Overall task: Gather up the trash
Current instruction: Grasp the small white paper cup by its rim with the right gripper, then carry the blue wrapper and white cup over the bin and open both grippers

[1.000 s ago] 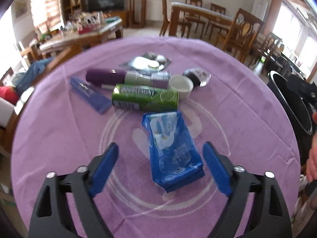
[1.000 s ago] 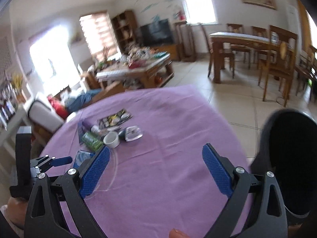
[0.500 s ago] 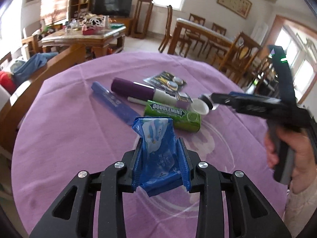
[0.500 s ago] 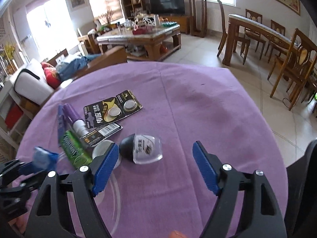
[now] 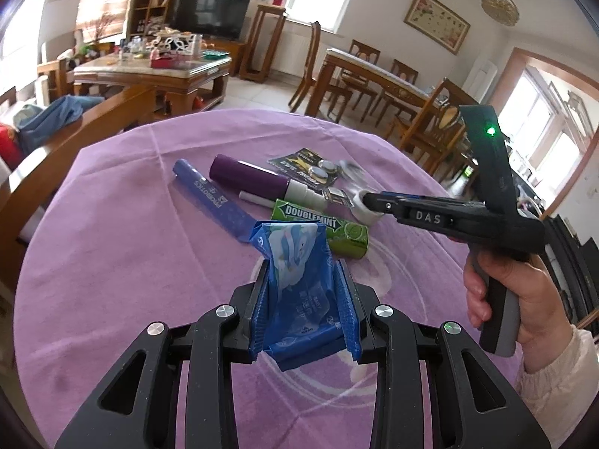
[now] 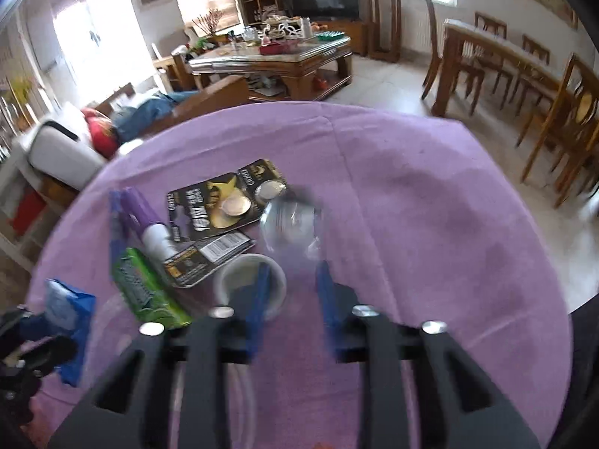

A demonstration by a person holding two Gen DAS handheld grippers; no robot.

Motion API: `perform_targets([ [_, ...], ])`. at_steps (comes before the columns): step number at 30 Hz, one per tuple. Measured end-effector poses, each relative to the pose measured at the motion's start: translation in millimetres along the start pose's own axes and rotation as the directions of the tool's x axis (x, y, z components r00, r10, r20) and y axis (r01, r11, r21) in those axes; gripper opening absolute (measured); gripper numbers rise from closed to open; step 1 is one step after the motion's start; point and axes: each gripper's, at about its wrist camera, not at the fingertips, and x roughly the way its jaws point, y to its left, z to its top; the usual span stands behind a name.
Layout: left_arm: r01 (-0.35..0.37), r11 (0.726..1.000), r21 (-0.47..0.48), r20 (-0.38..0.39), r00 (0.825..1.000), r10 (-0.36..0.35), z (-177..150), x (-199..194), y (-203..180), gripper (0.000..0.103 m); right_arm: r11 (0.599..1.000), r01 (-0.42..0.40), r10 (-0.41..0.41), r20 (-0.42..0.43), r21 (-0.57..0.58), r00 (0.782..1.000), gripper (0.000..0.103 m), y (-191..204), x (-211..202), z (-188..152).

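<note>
My left gripper [image 5: 304, 299] is shut on a blue tissue packet [image 5: 299, 280] and holds it above the purple tablecloth [image 5: 112, 262]; the packet also shows in the right wrist view [image 6: 69, 307]. My right gripper [image 6: 292, 292] has its blue pads close together, reaching over the trash pile; the view is blurred, and a clear plastic blister piece [image 6: 292, 220] sits just past its tips. Whether the pads hold it is unclear. On the cloth lie a green Doublemint pack [image 5: 322, 230], a purple bottle [image 5: 254, 181], a blue probiotics stick [image 5: 213, 200], a white cup [image 6: 249, 280] and a black battery card [image 6: 221, 202].
The round table's edge curves on all sides. A dark bin rim [image 6: 584, 318] sits at the right edge in the right wrist view. Wooden chairs [image 5: 430, 119], a dining table and a coffee table [image 5: 149, 75] stand beyond the table.
My left gripper closed on the blue packet and lifted it off the cloth. My right gripper swung over the pile and its jaws narrowed sharply near the clear blister piece.
</note>
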Motion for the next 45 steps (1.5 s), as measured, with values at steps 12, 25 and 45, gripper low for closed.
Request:
perform_targets([
  [12, 0.007, 1.000, 0.001, -0.005, 1.000, -0.007, 3, 4, 8, 0.033, 0.998, -0.004, 0.004, 0.007, -0.056, 1.000, 0.008, 13, -2, -6],
  [25, 0.126, 0.985, 0.118, 0.122, 0.983, -0.140, 5, -24, -30, 0.033, 0.987, -0.138, 0.104, 0.334, 0.080, 0.937, 0.008, -29, -131, -27],
  [45, 0.405, 0.822, 0.401, 0.071, 0.880, -0.469, 29, 12, -271, 0.034, 0.893, 0.038, -0.351, 0.639, 0.449, 0.684, 0.008, -195, -322, -123],
])
